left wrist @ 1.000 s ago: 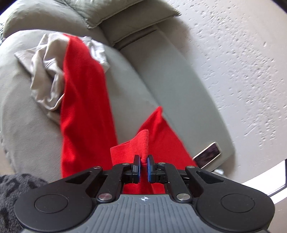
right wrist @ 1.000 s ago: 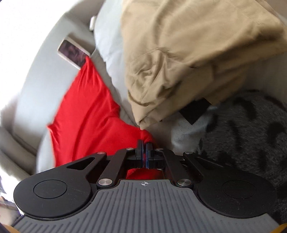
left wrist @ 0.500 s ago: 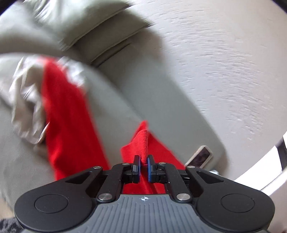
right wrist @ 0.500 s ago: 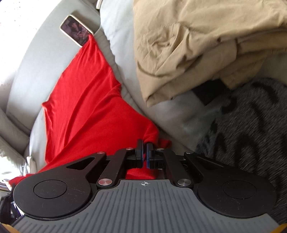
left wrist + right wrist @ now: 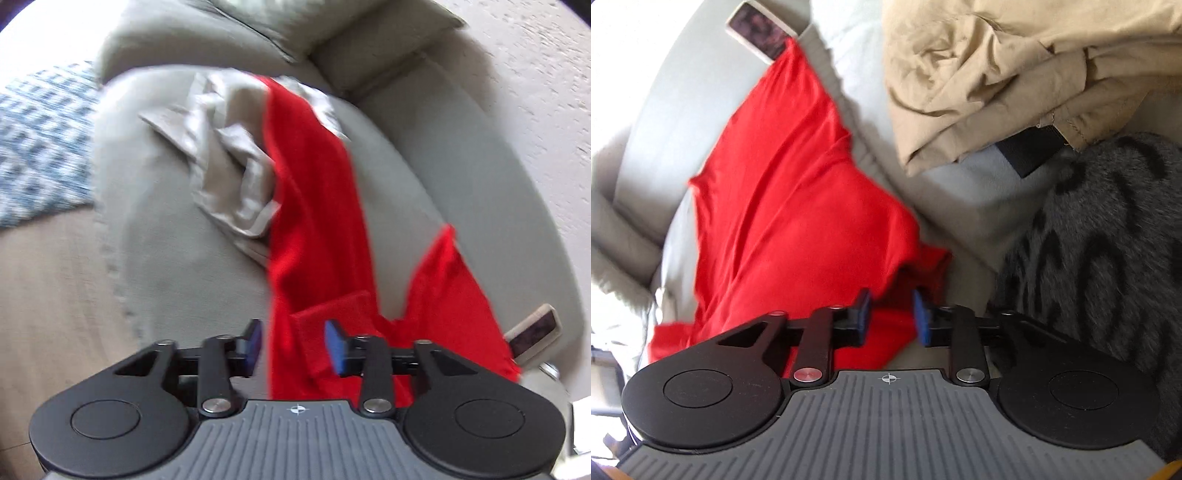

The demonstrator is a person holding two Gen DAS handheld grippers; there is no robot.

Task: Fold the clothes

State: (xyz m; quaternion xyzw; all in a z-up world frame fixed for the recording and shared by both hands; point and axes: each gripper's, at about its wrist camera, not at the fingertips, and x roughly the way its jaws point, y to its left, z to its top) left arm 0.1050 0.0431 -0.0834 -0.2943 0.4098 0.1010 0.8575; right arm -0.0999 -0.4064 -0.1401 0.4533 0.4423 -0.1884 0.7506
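A red garment (image 5: 314,206) lies stretched over the grey sofa seat (image 5: 162,229), with one long strip running away and a second part (image 5: 450,295) to the right. My left gripper (image 5: 293,345) is open, its jaws on either side of a folded red edge. In the right wrist view the same red garment (image 5: 783,206) spreads over the sofa. My right gripper (image 5: 890,317) is open just above its bunched near corner.
A crumpled light grey garment (image 5: 229,162) lies under the red strip. A phone (image 5: 535,332) rests on the sofa arm; it also shows in the right wrist view (image 5: 761,33). A tan garment pile (image 5: 1015,74) and a dark patterned blanket (image 5: 1100,251) lie to the right.
Both grippers were shut on the red garment and have opened, letting it go. The left view has swung left; the garment now lies on the sofa.
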